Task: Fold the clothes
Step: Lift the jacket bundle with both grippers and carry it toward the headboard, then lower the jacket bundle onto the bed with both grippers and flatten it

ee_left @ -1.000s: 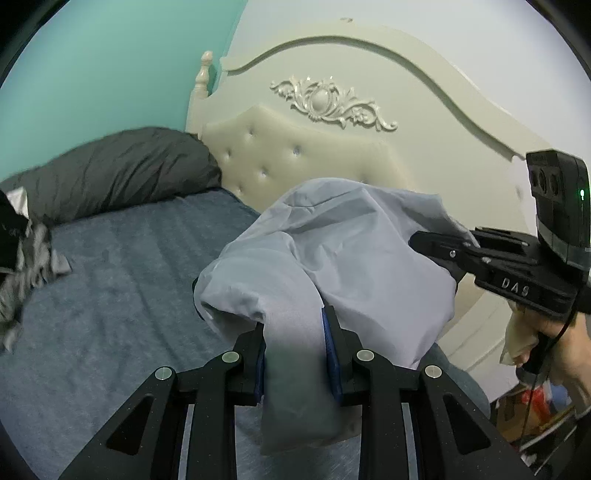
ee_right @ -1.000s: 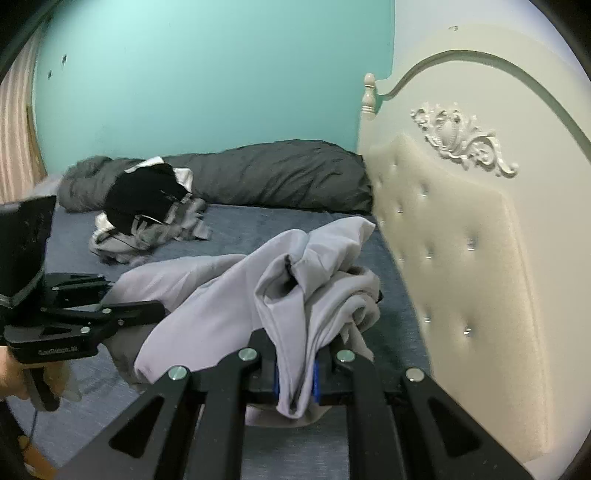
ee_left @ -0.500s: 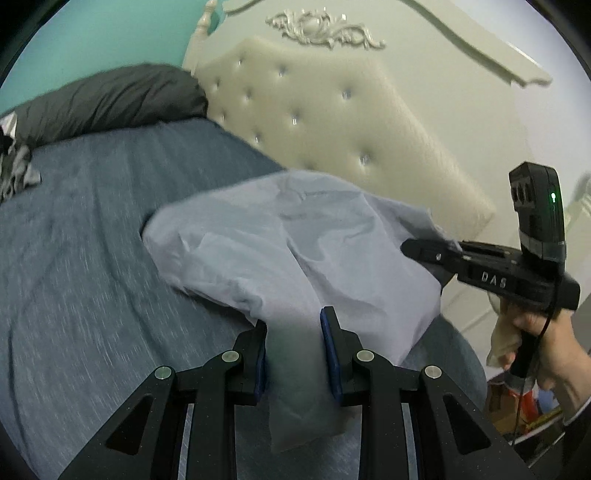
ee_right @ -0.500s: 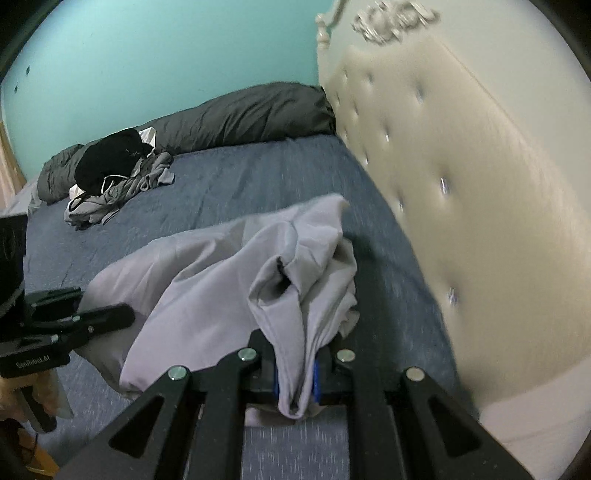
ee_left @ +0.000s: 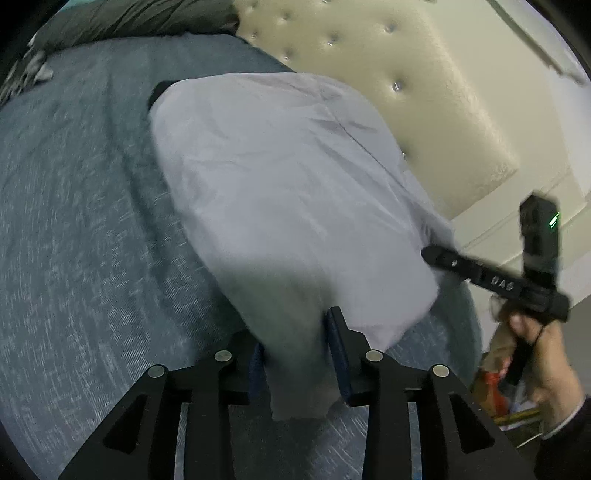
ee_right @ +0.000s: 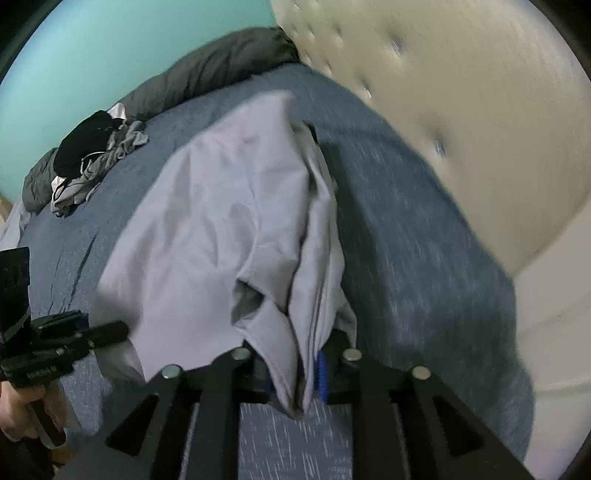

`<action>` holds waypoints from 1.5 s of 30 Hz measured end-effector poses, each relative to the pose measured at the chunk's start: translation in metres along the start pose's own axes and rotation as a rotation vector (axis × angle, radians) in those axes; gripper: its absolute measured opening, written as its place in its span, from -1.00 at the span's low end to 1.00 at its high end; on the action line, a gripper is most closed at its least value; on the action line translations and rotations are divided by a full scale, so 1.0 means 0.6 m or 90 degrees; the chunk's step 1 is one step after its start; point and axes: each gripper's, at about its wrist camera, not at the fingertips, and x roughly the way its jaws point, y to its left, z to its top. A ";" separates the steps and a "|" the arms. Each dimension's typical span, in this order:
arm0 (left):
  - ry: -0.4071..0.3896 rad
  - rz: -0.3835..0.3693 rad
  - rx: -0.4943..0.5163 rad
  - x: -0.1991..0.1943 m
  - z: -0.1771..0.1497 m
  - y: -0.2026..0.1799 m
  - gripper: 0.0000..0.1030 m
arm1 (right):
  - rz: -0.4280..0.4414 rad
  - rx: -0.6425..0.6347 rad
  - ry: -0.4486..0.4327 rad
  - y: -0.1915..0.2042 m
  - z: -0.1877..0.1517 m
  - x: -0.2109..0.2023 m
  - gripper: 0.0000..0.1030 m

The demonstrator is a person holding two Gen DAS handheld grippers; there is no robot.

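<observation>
Your left gripper (ee_left: 295,354) is clamped on a bunched edge of the pale lilac garment (ee_left: 288,177), the cloth pinched between its blue-padded fingers (ee_left: 338,354) at the bottom centre of the left wrist view. From there the garment spreads up and away across the middle of the frame, draped over the blue-grey bedspread (ee_left: 81,229), its far edge reaching toward the cream tufted headboard (ee_left: 424,92) at upper right. A dark grey pillow (ee_left: 140,14) lies along the top left edge.

At right of that same view, your right gripper (ee_left: 428,254) bites the garment's other side, held in your hand (ee_left: 543,354) at the lower right; its fingertips are buried in the fabric.

In the right wrist view, the right gripper (ee_right: 295,363) is closed on a thick fold of the garment (ee_right: 221,221) at bottom centre, a blue pad (ee_right: 322,374) showing beside the cloth. The fabric fans upward through the centre of the frame over the bedspread (ee_right: 406,221). Your left gripper (ee_right: 118,330) enters from the lower left, touching the garment's edge. A heap of black and grey clothes (ee_right: 92,155) sits well apart at upper left, near the pillow (ee_right: 214,74) and teal wall (ee_right: 110,48). Both views are motion-blurred.
</observation>
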 end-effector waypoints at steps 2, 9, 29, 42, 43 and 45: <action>-0.018 0.012 0.010 -0.021 -0.001 0.004 -0.28 | 0.007 0.047 -0.006 -0.021 -0.017 -0.004 -0.39; -0.075 0.071 0.088 -0.066 0.017 -0.006 -0.28 | 0.023 0.127 -0.108 -0.048 -0.034 -0.068 -0.29; 0.010 0.116 0.218 0.032 -0.001 -0.018 -0.28 | -0.033 0.113 -0.054 -0.018 -0.010 0.065 -1.00; -0.021 0.095 0.187 -0.002 0.070 0.009 -0.28 | -0.006 0.022 -0.135 0.036 0.058 0.014 -1.00; -0.016 0.100 0.198 0.002 0.081 0.007 -0.28 | 0.007 0.012 -0.149 0.045 0.068 0.005 -1.00; -0.012 0.108 0.207 0.010 0.098 0.014 -0.28 | 0.016 -0.002 -0.115 0.066 0.091 0.025 -0.95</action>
